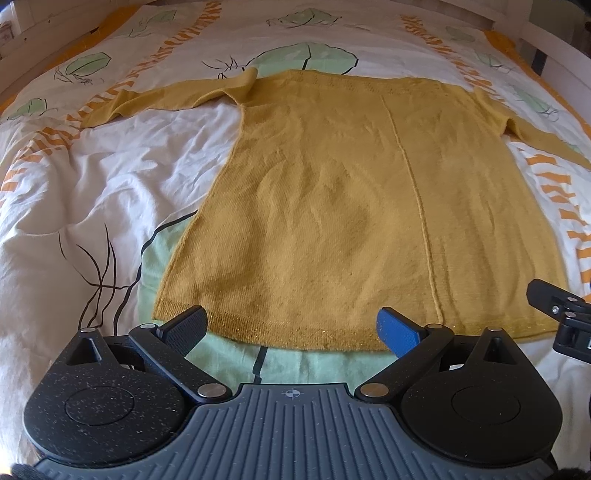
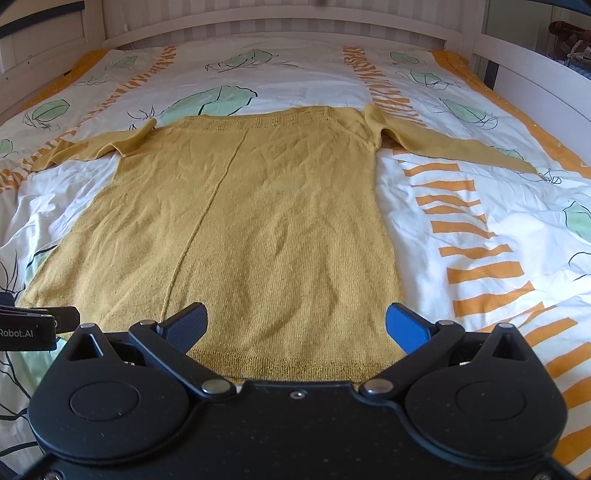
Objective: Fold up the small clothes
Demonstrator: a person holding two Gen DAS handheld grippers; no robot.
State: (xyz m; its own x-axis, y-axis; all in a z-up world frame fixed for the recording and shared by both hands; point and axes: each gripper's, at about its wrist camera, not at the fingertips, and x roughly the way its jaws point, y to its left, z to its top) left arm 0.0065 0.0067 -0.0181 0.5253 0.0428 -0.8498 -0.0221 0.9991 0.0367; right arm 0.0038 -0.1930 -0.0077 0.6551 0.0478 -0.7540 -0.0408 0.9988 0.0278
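A mustard-yellow knit sweater lies flat on the bed, hem toward me, both sleeves spread out to the sides. It also shows in the right wrist view. My left gripper is open and empty, just above the hem's left half. My right gripper is open and empty over the hem's right half. The sweater's left sleeve and right sleeve lie straight on the cover.
The bed cover is white with green leaves and orange stripes, and it is wrinkled. A white bed frame runs along the far side and the sides. The right gripper's edge shows in the left wrist view.
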